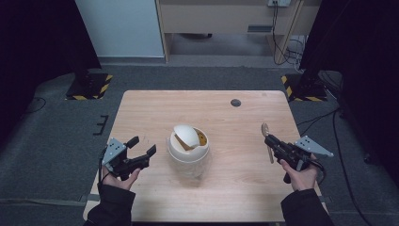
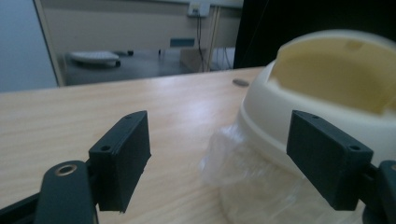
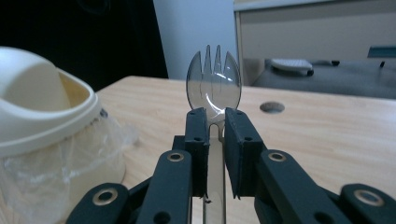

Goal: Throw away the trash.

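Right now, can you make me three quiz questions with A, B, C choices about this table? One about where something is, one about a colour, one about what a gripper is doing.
1. Where is the bin?
A. Near the table's middle
B. On the floor
C. At the far right corner

2. What colour is the bin's lid?
A. Red
B. Cream
C. Blue

3. What is the right gripper doing?
A. Hanging open
B. Clamping a spork
C. Gripping the bin

Answers:
1 A: in the high view it stands on the table, between the two grippers.
2 B: both gripper views show it pale cream.
3 B: its jaws are closed on the spork's handle, while the left gripper is open.
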